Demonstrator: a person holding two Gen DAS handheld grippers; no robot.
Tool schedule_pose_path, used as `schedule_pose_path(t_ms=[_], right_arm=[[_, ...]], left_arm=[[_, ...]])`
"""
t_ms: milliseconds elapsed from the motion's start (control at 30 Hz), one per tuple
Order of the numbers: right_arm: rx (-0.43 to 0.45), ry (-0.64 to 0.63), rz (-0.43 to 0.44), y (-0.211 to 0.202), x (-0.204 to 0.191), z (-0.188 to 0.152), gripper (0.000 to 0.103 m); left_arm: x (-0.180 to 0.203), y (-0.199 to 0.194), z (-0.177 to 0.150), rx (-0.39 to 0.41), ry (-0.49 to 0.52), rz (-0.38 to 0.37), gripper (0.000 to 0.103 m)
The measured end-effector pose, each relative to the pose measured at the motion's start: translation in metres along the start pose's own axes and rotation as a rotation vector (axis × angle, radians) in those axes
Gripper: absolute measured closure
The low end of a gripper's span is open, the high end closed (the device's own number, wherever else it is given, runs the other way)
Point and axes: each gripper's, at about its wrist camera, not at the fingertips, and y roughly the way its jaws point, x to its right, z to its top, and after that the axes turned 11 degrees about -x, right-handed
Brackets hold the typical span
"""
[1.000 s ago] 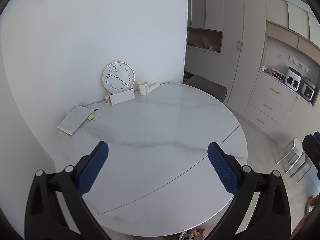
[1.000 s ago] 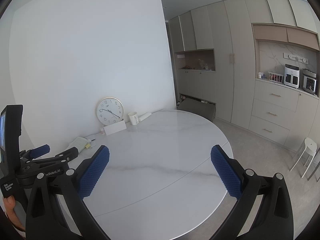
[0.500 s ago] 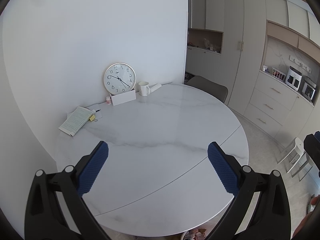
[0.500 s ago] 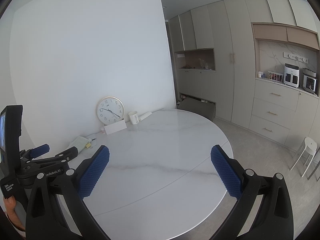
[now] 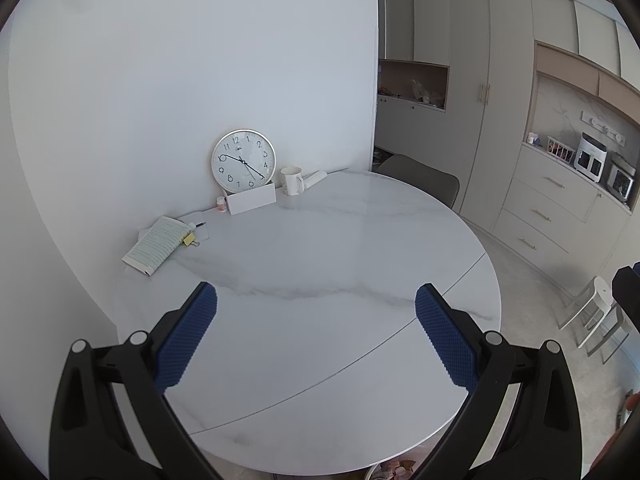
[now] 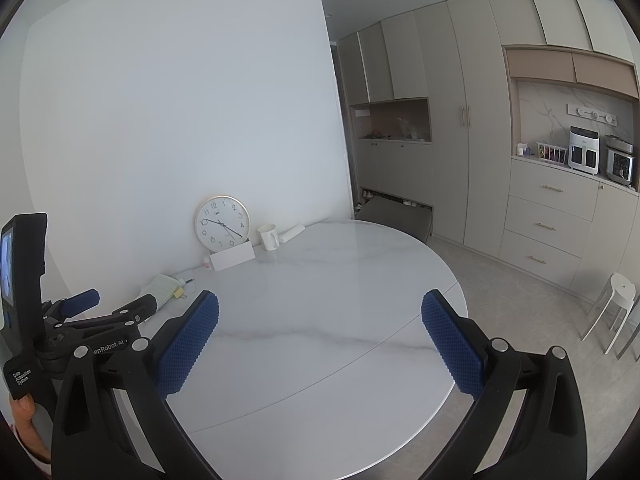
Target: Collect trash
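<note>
A round white marble table (image 5: pixel 320 264) stands against a plain white wall (image 5: pixel 200 60) — a grey chair (image 5: pixel 420 178) tucked behind it. Beige floor-to-ceiling cabinets (image 6: pixel 440 120) line the far side; a white stool (image 6: pixel 616 304) stands on the pale floor (image 6: pixel 520 292).

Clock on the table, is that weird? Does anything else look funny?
Yes, a bit. The clock stands on the table leaning against the wall, propped behind a white box, not hung up. A rolled paper lies on its side behind the mug. Nothing looks spilled or broken.
</note>
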Motion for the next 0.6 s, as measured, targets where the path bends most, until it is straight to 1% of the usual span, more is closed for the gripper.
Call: schedule_pose_path(t_ms=[100,200,267,433,600], right_arm=[[0.001,0.001,0.002,-0.0007,-0.0002,0.0003,0.002],[0.0,0.001,0.001,-0.001,-0.0006,-0.0001,0.002],[0.0,0.002,0.0,-0.0009,-0.0005,0.0,0.002],[-0.003,0.003,-0.001,-0.0012,-0.0019,-0.0002,0.002],[-0.009,0.002,-0.002,0.0003,-0.0016,0.0011,0.002]], left_arm=[[-0.0006,-0.001,-0.0007,0.01,-0.01,0.0,0.008],[-0.0024,-0.0025,-0.0013,0.029,-0.025,0.024,0.008],[-0.002,-0.0016,-0.0013,0.028,-0.022,0.042,0.008],[0.0015,0.0029,-0.0022,-0.008,-0.014,0.017,0.008],[0.0048,0.0046,-0.0043,-0.027,-0.011,0.002,0.008]])
